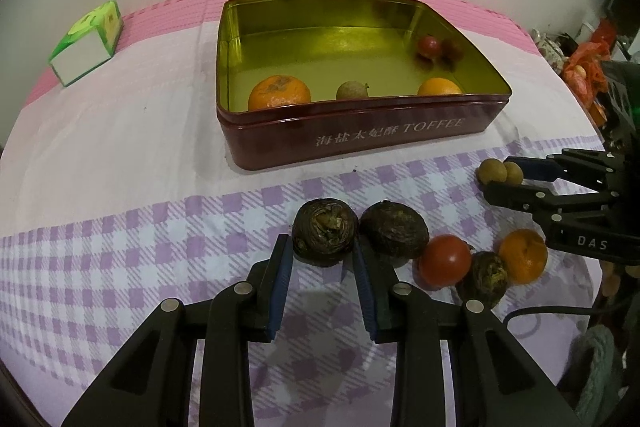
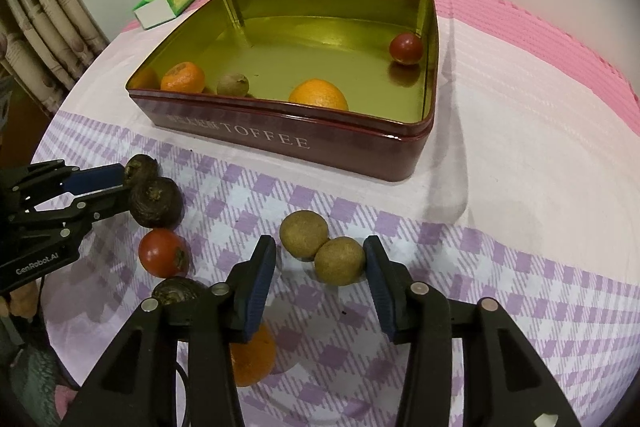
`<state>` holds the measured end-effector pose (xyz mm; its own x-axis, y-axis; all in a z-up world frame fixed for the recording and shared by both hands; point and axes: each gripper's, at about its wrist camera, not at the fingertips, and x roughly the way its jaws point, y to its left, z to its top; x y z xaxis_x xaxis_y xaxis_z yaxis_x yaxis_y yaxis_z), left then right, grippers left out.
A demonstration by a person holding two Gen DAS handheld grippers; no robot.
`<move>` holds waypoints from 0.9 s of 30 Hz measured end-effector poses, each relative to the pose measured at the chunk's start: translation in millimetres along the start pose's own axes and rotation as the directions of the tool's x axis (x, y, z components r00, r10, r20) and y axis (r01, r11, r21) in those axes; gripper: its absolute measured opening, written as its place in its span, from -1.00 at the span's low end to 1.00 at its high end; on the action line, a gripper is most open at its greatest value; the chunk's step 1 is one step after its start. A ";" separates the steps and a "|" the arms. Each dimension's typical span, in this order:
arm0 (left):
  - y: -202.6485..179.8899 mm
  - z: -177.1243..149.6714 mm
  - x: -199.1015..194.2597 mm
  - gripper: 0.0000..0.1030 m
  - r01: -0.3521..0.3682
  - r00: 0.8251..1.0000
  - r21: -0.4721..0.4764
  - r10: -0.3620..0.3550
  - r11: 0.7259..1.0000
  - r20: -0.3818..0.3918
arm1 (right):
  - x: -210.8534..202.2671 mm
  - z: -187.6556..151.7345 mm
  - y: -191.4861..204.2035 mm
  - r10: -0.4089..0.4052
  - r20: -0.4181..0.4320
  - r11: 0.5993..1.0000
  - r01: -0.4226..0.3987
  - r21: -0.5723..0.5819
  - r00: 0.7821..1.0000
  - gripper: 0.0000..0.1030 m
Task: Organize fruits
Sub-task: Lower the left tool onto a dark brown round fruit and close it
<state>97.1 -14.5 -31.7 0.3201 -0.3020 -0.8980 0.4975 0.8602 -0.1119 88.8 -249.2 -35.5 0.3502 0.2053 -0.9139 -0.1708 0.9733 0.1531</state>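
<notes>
1. Dark red outside and gold inside, the toffee tin (image 1: pixel 360 139) lies open on the table, its long front wall with the white lettering turned toward both grippers; seen from the right wrist, its long axis runs from near left to far right.
2. In the tin lie a mandarin (image 1: pixel 279 93) at the front left corner, a brown longan (image 1: pixel 351 91) just beside it, an orange (image 1: pixel 439 86) against the front wall and a red tomato (image 1: pixel 429 45) near the far right wall.
3. The left gripper (image 1: pixel 323 247) stands narrowly parted around a dark water chestnut (image 1: pixel 325 231); both blue pads look to touch its sides, but a firm grip cannot be told. The fruit's tufted end faces the camera.
4. A second water chestnut (image 1: pixel 394 230) sits just right of the right pad, touching or nearly touching the first.
5. Further right on the checked cloth (image 1: pixel 140 239) lie a loose tomato (image 1: pixel 445 259), a small water chestnut (image 1: pixel 486 279) and a small orange (image 1: pixel 523 255), close together.
6. The right gripper (image 2: pixel 320 255) is spread wide, with the near longan (image 2: pixel 340 259) between its fingers, close to the right pad.
7. The far longan (image 2: pixel 303 229) touches it; the pair's line runs near right to far left.
8. A green tissue pack (image 1: pixel 86 41) lies well left of the tin.
</notes>
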 end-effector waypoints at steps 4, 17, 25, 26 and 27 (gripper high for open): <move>-0.6 0.5 -2.8 -0.37 0.012 1.000 -0.007 -0.012 1.000 0.000 | -0.1 -0.6 -0.6 -0.002 0.007 1.000 0.002 0.010 1.000 -0.22; -7.9 11.3 10.9 -0.09 -0.014 1.000 -0.008 0.014 1.000 -0.019 | 0.3 -1.0 -1.5 -0.012 0.014 1.000 0.012 0.013 1.000 -0.22; -9.4 13.0 16.7 -0.28 -0.024 0.999 -0.004 0.024 1.000 -0.025 | -0.2 -1.2 -3.8 -0.010 0.017 1.000 0.010 0.018 1.000 -0.23; -9.2 13.3 16.9 -0.28 -0.025 0.999 -0.005 0.025 1.000 -0.024 | -0.1 -1.4 -3.8 -0.010 0.017 1.000 0.010 0.020 1.000 -0.23; -9.3 13.1 16.5 -0.28 -0.030 0.999 -0.001 0.030 1.000 -0.023 | -0.1 -1.4 -4.0 -0.010 0.018 1.000 0.010 0.022 1.000 -0.23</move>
<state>108.3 -32.9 -39.9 0.3163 -0.2664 -0.9105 0.4871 0.8692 -0.0851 88.1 -253.3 -36.6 0.3683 0.1969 -0.9086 -0.1471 0.9774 0.1521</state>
